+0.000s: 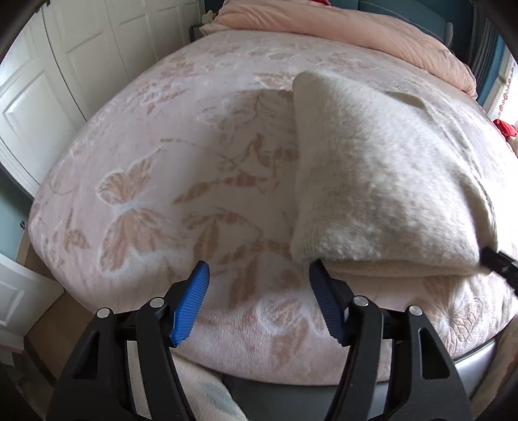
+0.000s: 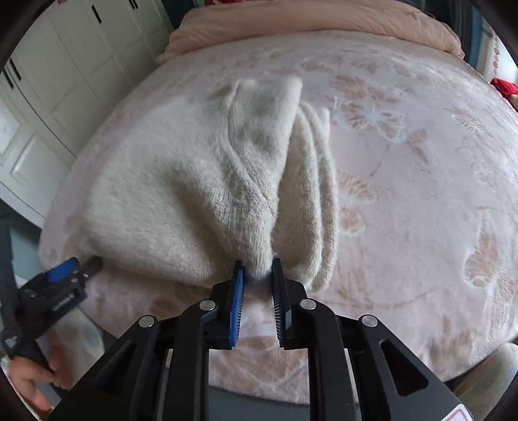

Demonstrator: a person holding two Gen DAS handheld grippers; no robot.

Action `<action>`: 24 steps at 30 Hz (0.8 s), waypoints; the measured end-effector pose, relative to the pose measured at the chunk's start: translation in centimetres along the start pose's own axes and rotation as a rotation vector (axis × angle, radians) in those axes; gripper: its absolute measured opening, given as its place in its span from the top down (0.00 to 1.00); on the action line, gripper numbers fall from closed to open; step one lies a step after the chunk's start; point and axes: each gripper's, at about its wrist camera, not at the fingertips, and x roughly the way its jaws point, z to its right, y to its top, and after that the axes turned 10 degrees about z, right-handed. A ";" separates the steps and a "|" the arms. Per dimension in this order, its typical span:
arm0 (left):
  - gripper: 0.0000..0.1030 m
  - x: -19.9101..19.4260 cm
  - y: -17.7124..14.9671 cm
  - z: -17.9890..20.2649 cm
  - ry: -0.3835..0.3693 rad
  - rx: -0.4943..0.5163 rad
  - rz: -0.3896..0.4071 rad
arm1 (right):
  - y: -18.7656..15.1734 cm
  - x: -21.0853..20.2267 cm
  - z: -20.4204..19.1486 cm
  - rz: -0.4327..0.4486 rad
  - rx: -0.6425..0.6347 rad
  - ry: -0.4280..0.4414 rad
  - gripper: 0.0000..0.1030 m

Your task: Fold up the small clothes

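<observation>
A cream fuzzy knit garment (image 1: 382, 181) lies partly folded on the pink butterfly-print blanket (image 1: 155, 181). My left gripper (image 1: 259, 275) is open; its right finger touches the garment's near left corner, and nothing is between the pads. In the right wrist view the garment (image 2: 181, 194) spreads to the left, with a folded sleeve (image 2: 310, 194) beside it. My right gripper (image 2: 258, 268) is shut on the garment's near edge, lifting it slightly. The left gripper also shows in the right wrist view (image 2: 64, 268) at the garment's left corner.
A peach duvet (image 1: 356, 29) is bunched at the far end of the bed. White panelled wardrobe doors (image 1: 48, 81) stand along the left side. A red object (image 1: 505, 129) sits at the right edge. The bed's front edge (image 1: 291, 372) is close below the grippers.
</observation>
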 end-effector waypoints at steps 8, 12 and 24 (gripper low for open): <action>0.20 -4.5 -0.7 3.6 -0.063 0.067 0.119 | -3.2 -5.4 1.0 0.221 0.079 -0.127 0.35; 0.11 -6.4 -1.5 6.1 -0.079 0.115 0.195 | -4.3 -5.2 0.2 0.218 -0.013 -0.194 0.32; 0.09 -8.5 -3.9 8.9 -0.085 0.091 0.263 | -5.6 -6.4 -0.2 0.237 -0.033 -0.209 0.28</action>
